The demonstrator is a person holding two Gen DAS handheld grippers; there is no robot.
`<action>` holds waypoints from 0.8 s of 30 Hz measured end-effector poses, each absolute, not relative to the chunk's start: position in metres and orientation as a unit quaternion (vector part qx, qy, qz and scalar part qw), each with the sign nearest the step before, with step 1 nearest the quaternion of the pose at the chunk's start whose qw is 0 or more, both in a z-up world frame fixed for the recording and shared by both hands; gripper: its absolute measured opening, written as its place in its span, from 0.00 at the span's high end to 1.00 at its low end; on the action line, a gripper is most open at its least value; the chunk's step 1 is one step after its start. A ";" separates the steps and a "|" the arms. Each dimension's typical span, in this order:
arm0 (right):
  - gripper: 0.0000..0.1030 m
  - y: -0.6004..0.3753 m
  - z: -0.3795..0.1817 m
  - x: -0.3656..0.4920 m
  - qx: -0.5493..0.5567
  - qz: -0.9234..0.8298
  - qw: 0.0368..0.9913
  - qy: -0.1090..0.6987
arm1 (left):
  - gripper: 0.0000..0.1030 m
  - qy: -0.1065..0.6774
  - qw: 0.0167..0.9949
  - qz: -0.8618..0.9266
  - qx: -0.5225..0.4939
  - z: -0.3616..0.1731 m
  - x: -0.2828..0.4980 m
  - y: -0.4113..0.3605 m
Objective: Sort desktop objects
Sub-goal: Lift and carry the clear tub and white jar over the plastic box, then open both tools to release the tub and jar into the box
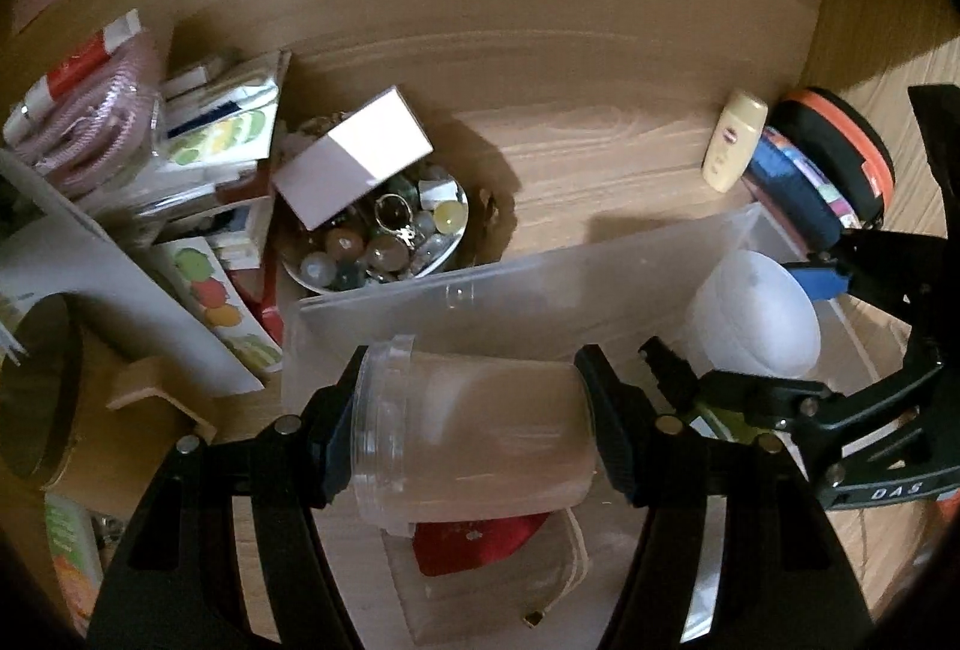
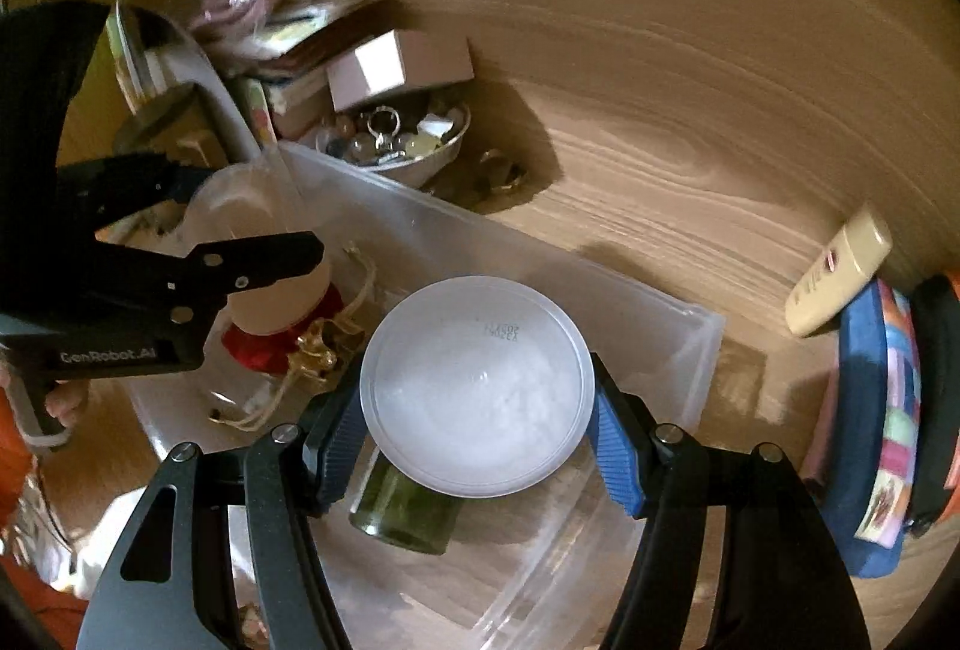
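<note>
Bin (image 2: 690,350) holds pouch (image 1: 480,539), bottle (image 2: 402,512) (green glass).

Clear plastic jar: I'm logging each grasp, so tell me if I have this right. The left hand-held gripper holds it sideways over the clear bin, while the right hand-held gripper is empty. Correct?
Not quite. The right hand-held gripper is not empty: the right wrist view shows it shut on a white round lid. The rest stands: the left hand-held gripper holds the clear plastic jar sideways over the clear bin.
</note>
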State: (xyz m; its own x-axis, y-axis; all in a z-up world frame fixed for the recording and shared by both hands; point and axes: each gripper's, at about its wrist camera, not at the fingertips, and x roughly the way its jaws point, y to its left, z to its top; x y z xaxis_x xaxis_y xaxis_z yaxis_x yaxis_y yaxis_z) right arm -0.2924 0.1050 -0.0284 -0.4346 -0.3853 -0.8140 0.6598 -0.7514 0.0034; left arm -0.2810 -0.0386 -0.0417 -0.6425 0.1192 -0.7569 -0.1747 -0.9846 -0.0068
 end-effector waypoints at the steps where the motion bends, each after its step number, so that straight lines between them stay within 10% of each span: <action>1: 0.39 0.103 -0.030 -0.293 0.433 -0.829 0.314 0.163 | 0.36 0.033 0.079 0.905 -0.416 -0.043 -0.282 -0.038; 24: 0.39 0.089 -0.045 -0.301 0.457 -0.808 0.289 0.235 | 0.36 0.035 0.091 0.879 -0.467 -0.061 -0.301 -0.037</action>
State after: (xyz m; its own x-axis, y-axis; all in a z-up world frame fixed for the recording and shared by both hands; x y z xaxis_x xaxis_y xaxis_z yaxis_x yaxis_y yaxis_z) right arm -0.3006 0.0893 -0.0455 -0.4157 -0.2531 -0.8736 0.6816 -0.7227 -0.1150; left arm -0.3007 -0.0368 -0.0607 -0.5472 0.1275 -0.8272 -0.1923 -0.9811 -0.0240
